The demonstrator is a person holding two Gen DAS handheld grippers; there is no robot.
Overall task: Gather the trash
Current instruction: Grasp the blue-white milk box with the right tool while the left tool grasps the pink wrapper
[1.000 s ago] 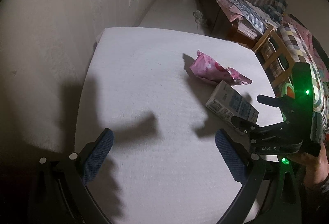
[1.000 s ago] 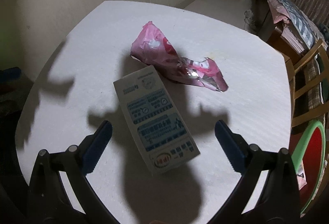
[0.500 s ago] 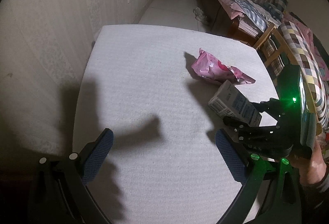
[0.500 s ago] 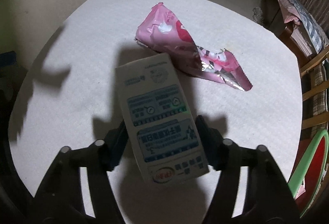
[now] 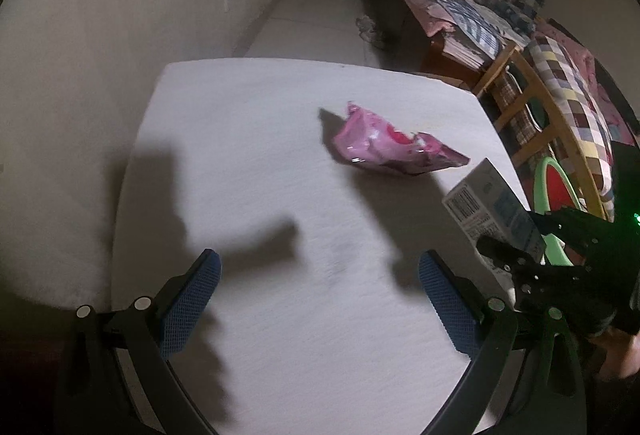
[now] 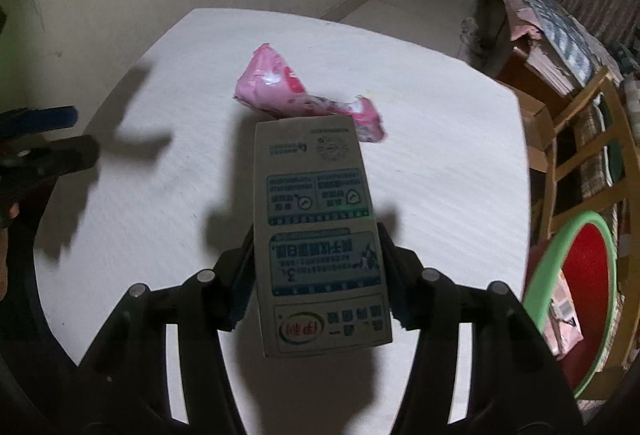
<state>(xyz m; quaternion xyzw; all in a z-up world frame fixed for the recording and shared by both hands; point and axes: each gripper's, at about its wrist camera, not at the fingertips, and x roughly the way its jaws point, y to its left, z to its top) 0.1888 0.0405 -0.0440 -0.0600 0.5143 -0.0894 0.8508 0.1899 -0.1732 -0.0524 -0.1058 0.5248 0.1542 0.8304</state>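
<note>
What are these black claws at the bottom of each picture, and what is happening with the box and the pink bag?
The claws are hand-held grippers: a person holds one in each hand, and each carries a wide-angle camera looking forward along its two fingers. So each picture is taken from one gripper.

In the left camera's view, the left gripper is open, its blue pads wide apart above the white table, holding nothing. At the right edge you see the other gripper from the side.

In the right camera's view, the right gripper is shut on a milk carton, lifted off the table. The pink snack bag lies crumpled on the table beyond the carton. At the right, below the table edge, is a bin with a green rim and red inside, with some wrappers already in it.
</note>
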